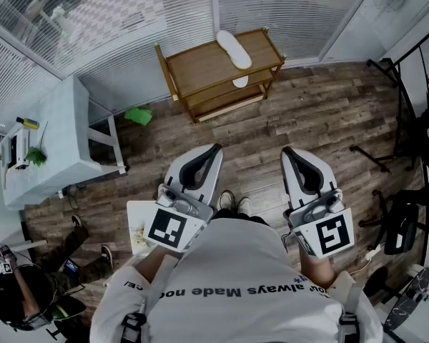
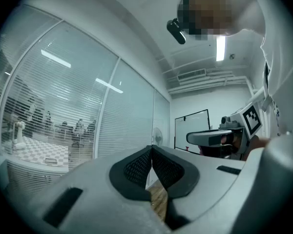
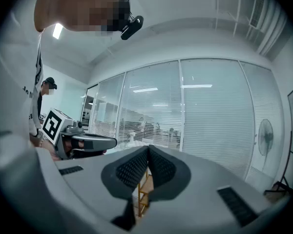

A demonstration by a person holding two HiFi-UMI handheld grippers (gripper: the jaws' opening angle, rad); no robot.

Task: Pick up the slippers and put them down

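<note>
Head view: we hold both tools level over the dark wood-plank floor [image 1: 322,113], well apart from the slippers. Our grey two-jaw left gripper [image 1: 215,148] has its jaws pressed together with nothing between them. Our grey right gripper [image 1: 287,151] is the same, closed and empty. One flat white slipper [image 1: 234,48] lies on the top shelf of the brown wooden rack [image 1: 193,66] by the glass wall. A second white slipper [image 1: 240,81] shows partly on the lower shelf.
</note>
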